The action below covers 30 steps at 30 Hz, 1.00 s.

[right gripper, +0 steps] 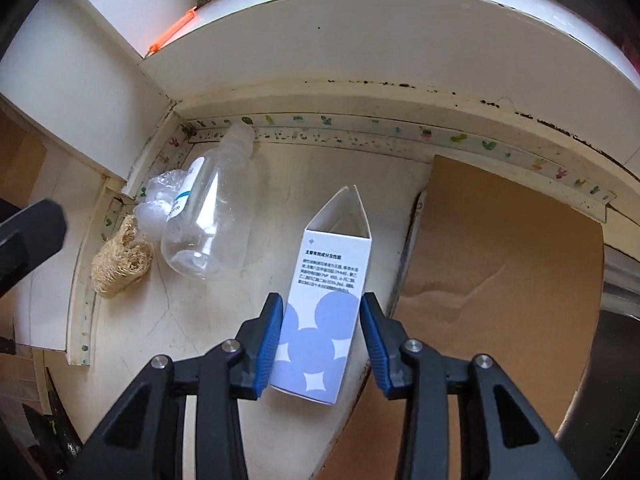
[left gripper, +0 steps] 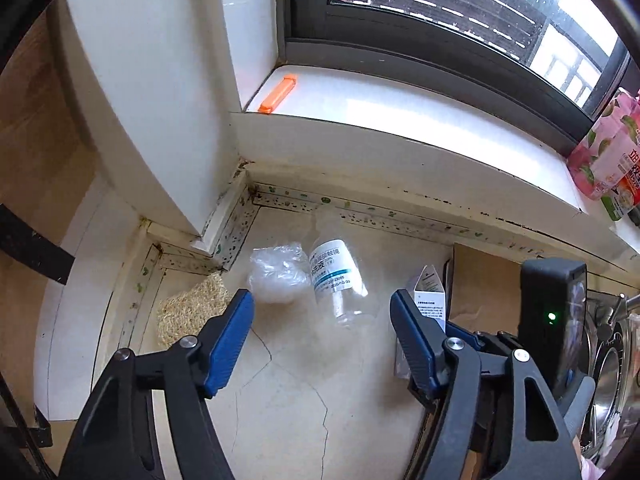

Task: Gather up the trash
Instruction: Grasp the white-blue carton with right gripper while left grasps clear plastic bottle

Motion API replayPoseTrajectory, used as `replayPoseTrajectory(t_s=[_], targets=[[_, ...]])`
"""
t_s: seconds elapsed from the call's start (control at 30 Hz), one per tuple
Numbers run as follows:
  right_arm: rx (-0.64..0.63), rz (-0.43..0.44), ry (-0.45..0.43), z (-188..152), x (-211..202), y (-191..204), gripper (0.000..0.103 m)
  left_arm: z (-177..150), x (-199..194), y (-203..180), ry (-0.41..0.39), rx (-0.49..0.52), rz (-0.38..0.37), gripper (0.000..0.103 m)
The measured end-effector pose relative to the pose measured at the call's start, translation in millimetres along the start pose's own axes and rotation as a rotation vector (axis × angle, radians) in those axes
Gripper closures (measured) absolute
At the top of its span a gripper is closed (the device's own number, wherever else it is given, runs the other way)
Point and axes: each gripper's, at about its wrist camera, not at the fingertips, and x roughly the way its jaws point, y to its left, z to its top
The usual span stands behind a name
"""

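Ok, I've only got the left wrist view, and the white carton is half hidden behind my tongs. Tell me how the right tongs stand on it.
Observer: The carton sits between the right tongs, with one blue pad along each long side. No gap shows, but I cannot tell whether they press.
Operator: Describe its far end.
Observer: It is open, with the flaps spread and nothing visible inside.
Operator: Give me the print on the near end.
Observer: Pale blue circles on white, below a block of small text.
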Motion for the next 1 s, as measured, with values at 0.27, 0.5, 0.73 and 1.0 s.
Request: replayPoseTrajectory(t_s=[0.27,0.5,0.73,1.0], targets=[[0.107,0.09,-0.127,-2.5,-49.7,-39.3,0.064,16.5,44.2,-17.9,0.088,0.001,-0.01,0.045],[0.158,0.045,-0.149,-2.0,-50.4,-74.6,0.065,23.2,87.0,-22.1,0.169,-0.009,0.043,0.051],[0.169,0.045,-0.144,-5.3,-44.4,-90.2,0.065,26.1,111.0,-35.2,0.192,0.021,0.07,0.053],[0.147,0.041,-0.144,-11.4,-43.2,-90.7,0.065,33.3,129.1,-39.8,0.21,0.018,0.142,0.049]])
